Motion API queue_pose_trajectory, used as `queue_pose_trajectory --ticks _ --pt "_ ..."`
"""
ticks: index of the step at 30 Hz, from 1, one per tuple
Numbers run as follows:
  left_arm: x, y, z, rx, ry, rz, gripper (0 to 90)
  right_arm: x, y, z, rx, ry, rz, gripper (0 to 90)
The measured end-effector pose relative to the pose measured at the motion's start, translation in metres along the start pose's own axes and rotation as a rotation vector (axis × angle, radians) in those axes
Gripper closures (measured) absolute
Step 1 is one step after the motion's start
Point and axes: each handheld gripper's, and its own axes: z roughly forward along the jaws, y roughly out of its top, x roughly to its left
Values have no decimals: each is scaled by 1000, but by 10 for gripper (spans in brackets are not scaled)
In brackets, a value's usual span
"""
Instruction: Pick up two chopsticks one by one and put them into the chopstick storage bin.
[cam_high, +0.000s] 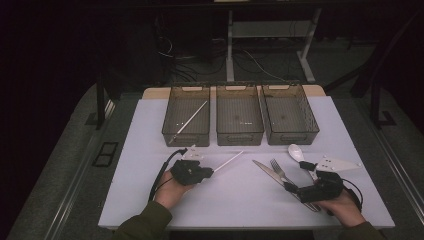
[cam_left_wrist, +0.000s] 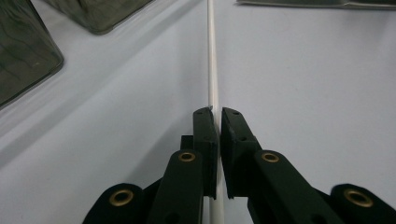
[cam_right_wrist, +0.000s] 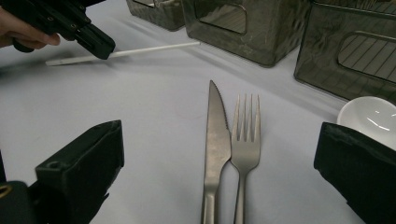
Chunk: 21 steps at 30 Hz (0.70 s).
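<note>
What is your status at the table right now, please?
Left gripper shut on white stick. Right gripper open over knife and fork. Path to bins unobstructed.

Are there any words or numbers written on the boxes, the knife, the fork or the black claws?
None: no words, numbers or signs can be read.
The three bins, the knife, the fork and the white spoon bear no print that can be made out.
The left claw, shut on the white chopstick, and the open right claw show brass rivets but no label.
</note>
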Motion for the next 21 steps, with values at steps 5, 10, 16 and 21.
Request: queue_pose_trajectory --ticks 5,10,16,21 --pt "0 2 -9 -45 -13 -21 843 0 0 0 0 1 1 18" --pt "2 5 -22 -109 -13 -37 843 0 0 0 0 2 -1 18" --pt "4 8 -37 -177 -11 -50 842 0 0 0 0 1 -1 18" --pt "6 10 -47 -216 -4 -51 843 0 0 0 1 1 -1 18"
